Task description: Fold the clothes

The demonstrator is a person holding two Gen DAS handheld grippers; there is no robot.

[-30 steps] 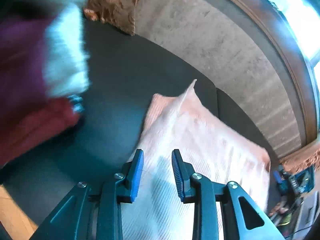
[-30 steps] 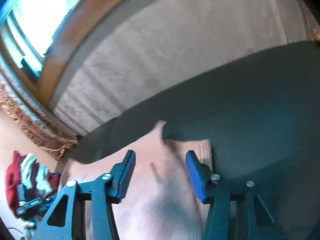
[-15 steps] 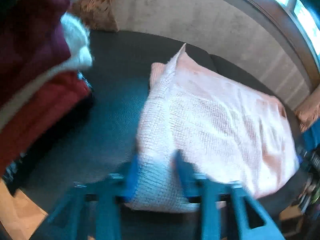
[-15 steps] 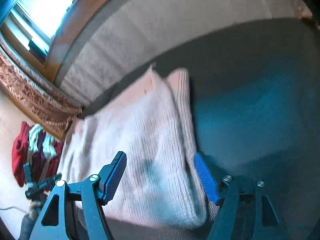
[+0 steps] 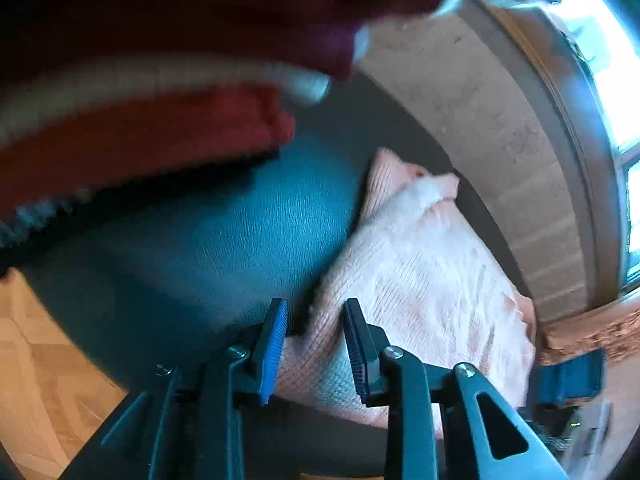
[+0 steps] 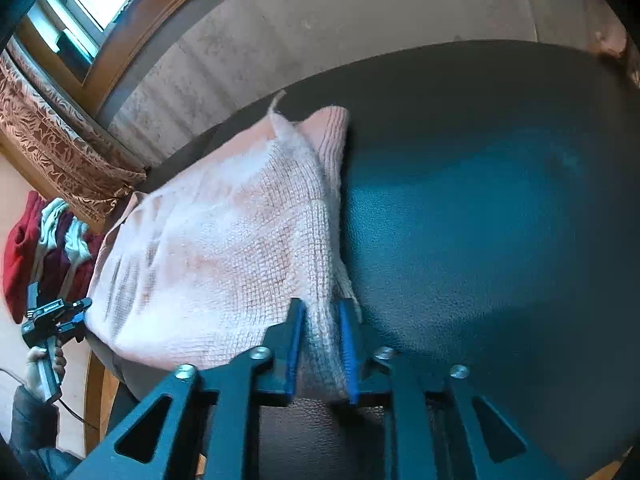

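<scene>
While the pink knitted garment (image 5: 420, 280) lies folded on the dark seat (image 5: 224, 240), its near edge is straddled by the opening left gripper (image 5: 314, 344), released since the earlier squeeze. In the right view, the garment's corner (image 6: 320, 344) is now pinched by the closing right gripper (image 6: 320, 354), previously spread wide.

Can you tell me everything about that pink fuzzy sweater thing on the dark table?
The pink knitted garment looks soft and woolly, with a waffle-like weave and a ribbed band at its far corner. It lies folded into a rough rectangle on the dark table, near the wall. The right gripper is closing its blue pads on the near corner, bunching the fabric. The left gripper is opening, with the garment's other near edge between its pads.
</scene>
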